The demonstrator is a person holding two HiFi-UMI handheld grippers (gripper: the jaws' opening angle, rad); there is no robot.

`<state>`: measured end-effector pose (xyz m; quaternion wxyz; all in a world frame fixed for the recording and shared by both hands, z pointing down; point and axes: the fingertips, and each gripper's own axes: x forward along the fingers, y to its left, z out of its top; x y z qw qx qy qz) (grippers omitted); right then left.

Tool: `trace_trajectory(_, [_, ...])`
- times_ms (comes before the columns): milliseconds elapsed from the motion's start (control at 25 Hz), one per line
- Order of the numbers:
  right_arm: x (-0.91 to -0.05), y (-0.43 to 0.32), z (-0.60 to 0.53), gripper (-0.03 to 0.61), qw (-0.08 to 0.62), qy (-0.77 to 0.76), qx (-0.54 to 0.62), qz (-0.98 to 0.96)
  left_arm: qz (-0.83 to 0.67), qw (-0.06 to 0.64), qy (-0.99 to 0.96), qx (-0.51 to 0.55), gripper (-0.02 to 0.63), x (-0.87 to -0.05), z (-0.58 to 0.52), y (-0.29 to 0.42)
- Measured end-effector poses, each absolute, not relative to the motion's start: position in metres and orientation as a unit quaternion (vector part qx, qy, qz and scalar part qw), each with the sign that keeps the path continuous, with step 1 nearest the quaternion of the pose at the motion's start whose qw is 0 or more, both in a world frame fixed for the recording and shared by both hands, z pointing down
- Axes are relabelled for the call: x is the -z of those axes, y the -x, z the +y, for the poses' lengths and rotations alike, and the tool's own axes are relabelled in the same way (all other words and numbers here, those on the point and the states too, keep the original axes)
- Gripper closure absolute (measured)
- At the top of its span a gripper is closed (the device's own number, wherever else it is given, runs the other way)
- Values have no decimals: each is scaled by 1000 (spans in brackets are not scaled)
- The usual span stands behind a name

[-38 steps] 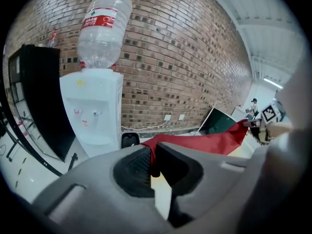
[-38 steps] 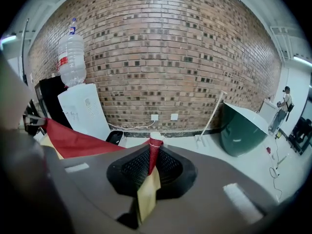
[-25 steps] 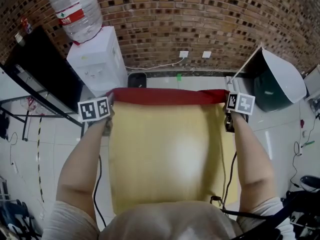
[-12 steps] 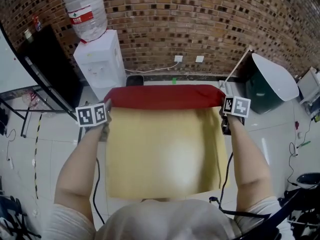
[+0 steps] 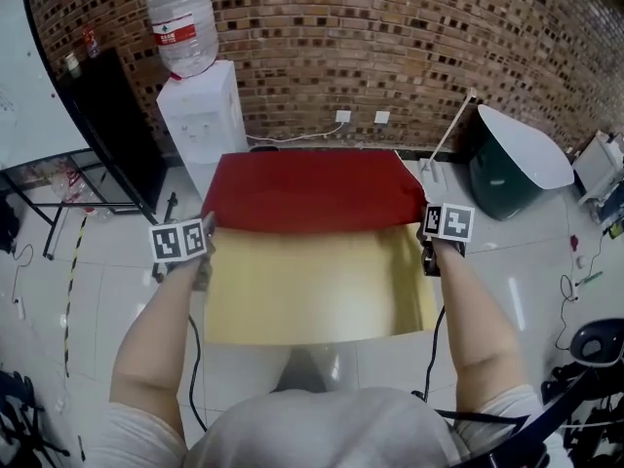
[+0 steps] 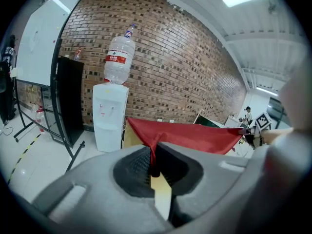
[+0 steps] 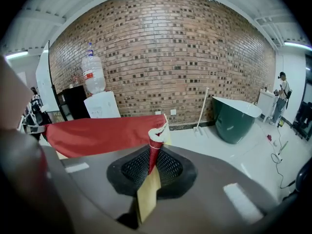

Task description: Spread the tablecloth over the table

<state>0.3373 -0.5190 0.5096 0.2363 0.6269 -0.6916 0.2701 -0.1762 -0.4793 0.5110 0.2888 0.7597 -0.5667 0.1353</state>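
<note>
The tablecloth (image 5: 312,188) is red on top with a yellow underside. It covers the far part of the yellow table top (image 5: 312,295), as far as I can tell. My left gripper (image 5: 208,228) is shut on its near left corner, my right gripper (image 5: 422,226) on its near right corner. In the left gripper view the red cloth (image 6: 195,136) runs taut from the shut jaws (image 6: 153,157) across to the other gripper. In the right gripper view the bunched corner (image 7: 155,143) sticks up from the shut jaws (image 7: 150,167). A yellow tip pokes back behind each pair of jaws.
A white water dispenser (image 5: 202,115) with a bottle (image 5: 183,22) stands at the far left by the brick wall. A black panel (image 5: 112,125) is to its left. A green tub (image 5: 512,164) sits at the far right. Cables lie on the tiled floor (image 5: 546,261).
Both grippers have drawn back toward me with the cloth's near edge. The red area now covers more of the yellow surface, whose near edge and the floor below it now show.
</note>
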Motion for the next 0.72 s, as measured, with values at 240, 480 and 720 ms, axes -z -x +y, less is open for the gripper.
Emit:
trace_trajectory(240, [-520,-336,-459,568,255,-620,-262,-694,-565,289,-761,-133,607,-517,-421,176])
trace_trajectory(480, [-534,-340,-414,568,264,-618,-268,-691,-566,298,-757,-134,607,-530,-375,171])
trace_trajectory(720, [-546,-347,-382,567,291,-619,-265,-680,-561,317,-751,-141,606,-546,-346,166])
